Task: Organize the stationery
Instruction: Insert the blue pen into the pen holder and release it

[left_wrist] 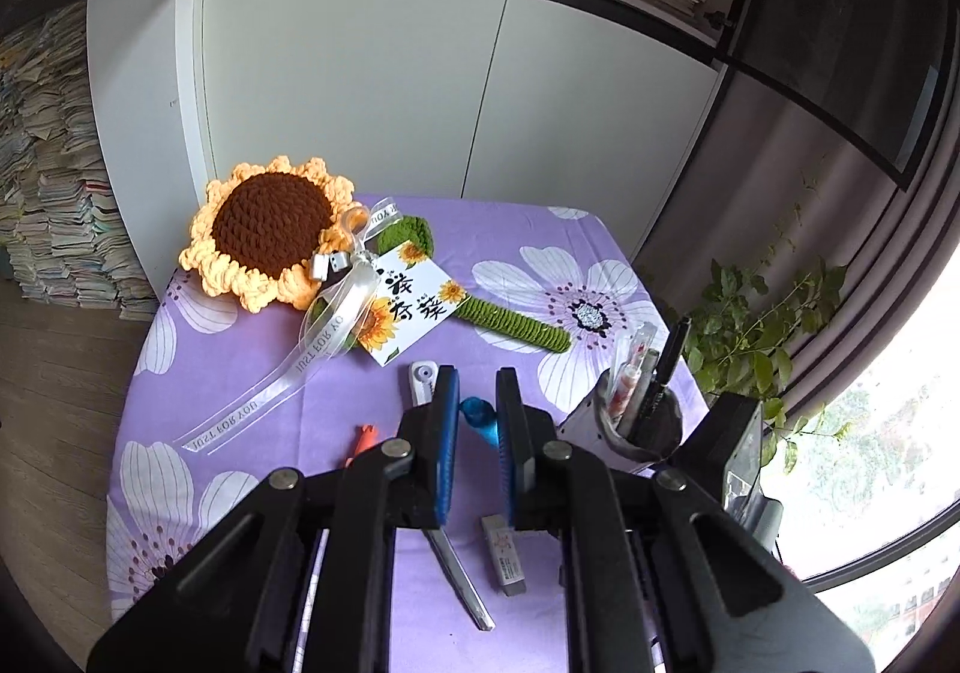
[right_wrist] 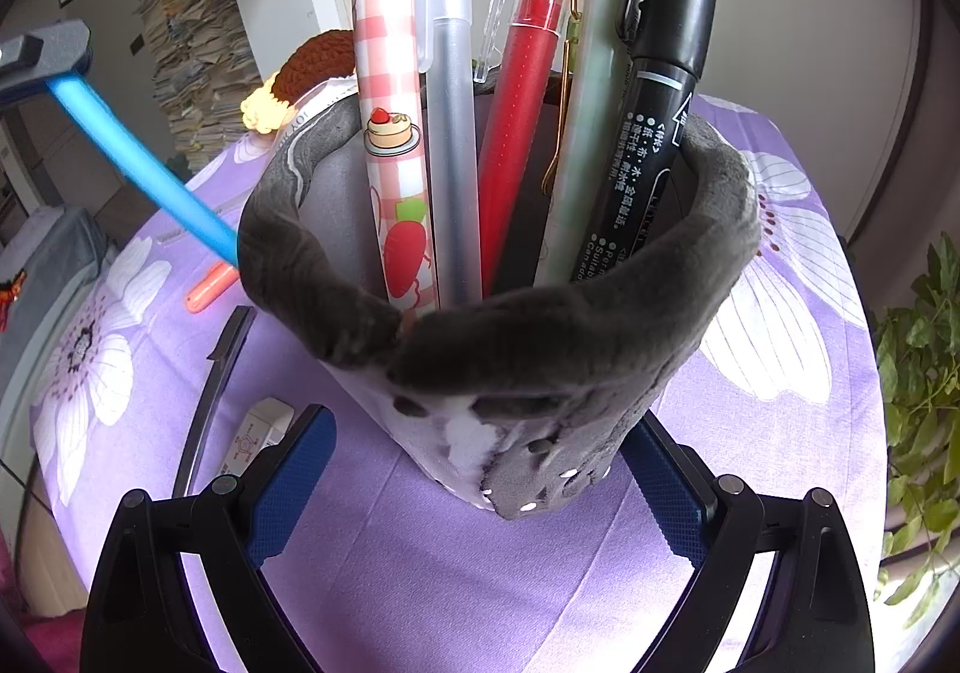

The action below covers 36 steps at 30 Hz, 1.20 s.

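Note:
A blue pen (left_wrist: 480, 421) is pinched between the pads of my left gripper (left_wrist: 478, 409), which is shut on it and raised over the purple flowered tablecloth (left_wrist: 240, 373). From the right wrist the same blue pen (right_wrist: 138, 163) slants down toward the rim of a grey felt pen holder (right_wrist: 540, 349). My right gripper (right_wrist: 480, 469) is spread wide around the holder's base, its blue pads against both sides. In the holder stand a checked pen (right_wrist: 390, 73), a frosted pen (right_wrist: 450, 133), a red pen (right_wrist: 522, 103), a green pen (right_wrist: 594, 133) and a black marker (right_wrist: 654, 103). The pen holder (left_wrist: 585, 418) stands just right of my left fingers.
On the cloth lie an orange pen (left_wrist: 363, 442), a correction tape (left_wrist: 423, 379), a white eraser (left_wrist: 504, 553) and a slim dark tool (left_wrist: 456, 571). A crocheted sunflower (left_wrist: 270, 235) with ribbon and card fills the far left. A potted plant (left_wrist: 750, 325) stands beyond the right edge.

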{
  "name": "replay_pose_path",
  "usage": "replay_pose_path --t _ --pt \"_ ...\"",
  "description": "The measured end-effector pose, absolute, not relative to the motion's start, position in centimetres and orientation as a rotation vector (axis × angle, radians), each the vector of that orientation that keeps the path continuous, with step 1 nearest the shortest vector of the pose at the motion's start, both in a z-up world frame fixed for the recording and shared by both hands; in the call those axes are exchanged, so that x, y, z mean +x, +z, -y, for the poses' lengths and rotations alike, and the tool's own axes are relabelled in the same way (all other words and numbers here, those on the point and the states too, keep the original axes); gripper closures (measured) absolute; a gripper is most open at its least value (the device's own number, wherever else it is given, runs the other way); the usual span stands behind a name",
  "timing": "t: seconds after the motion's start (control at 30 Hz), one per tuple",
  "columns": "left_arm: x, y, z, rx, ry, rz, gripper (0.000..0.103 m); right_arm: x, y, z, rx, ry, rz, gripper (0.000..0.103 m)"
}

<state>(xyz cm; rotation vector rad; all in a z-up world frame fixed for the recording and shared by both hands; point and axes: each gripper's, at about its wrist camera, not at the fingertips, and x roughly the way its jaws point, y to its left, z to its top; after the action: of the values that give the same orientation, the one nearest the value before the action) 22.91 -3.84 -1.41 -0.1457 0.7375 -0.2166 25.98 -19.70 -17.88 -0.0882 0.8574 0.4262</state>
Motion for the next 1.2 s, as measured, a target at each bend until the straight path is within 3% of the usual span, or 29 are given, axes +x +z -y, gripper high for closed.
replay_pose_path --t 0.27,0.5,1.2 --pt "21.2 4.2 6.8 -0.122 -0.313 -0.561 0.093 26.0 -17.9 19.7 -0.089 0.426 -0.858 0.007" --pt "21.5 5.4 10.5 -0.059 -0.377 -0.51 0.093 26.0 -17.9 19.7 -0.089 0.427 -0.858 0.007" --pt "26.7 -2.9 15.8 0.109 -0.36 -0.717 0.093 26.0 -17.9 19.7 -0.089 0.427 -0.858 0.007"
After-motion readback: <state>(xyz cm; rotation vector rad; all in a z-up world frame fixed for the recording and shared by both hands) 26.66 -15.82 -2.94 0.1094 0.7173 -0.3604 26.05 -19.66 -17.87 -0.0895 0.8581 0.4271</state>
